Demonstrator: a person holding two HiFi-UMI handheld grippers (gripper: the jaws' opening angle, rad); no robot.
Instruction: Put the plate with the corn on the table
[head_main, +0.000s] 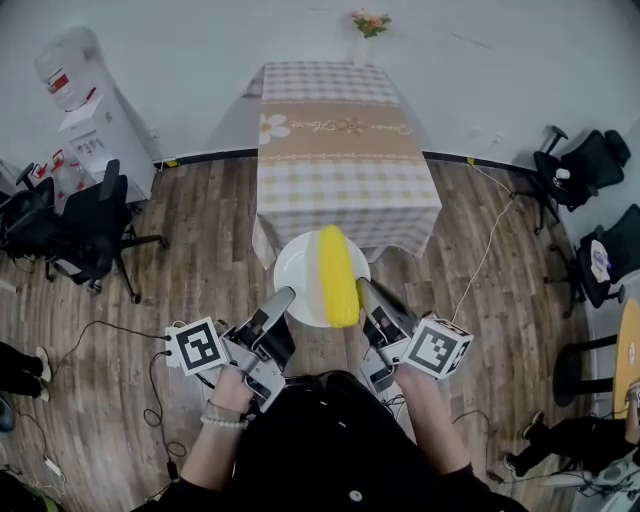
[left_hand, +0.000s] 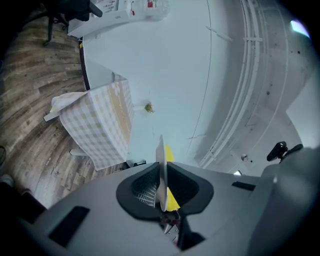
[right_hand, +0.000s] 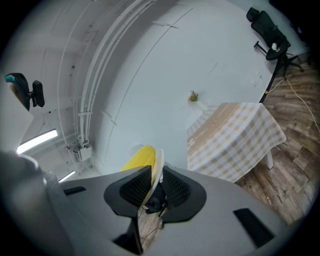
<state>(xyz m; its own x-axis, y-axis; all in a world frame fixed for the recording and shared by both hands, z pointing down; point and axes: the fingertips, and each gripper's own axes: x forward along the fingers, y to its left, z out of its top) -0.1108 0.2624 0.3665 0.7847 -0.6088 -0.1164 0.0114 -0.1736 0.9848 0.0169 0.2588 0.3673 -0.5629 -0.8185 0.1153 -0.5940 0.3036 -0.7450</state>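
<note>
A white plate with a yellow corn cob lying across it hangs in the air just short of the checked-cloth table. My left gripper is shut on the plate's left rim, and my right gripper is shut on its right rim. In the left gripper view the plate stands edge-on between the pads, with corn behind it. The right gripper view shows the plate's rim clamped, the corn to its left, and the table ahead.
A small vase of flowers stands at the table's far end. Black office chairs stand at the left and right. A water dispenser is at the back left. Cables trail over the wooden floor.
</note>
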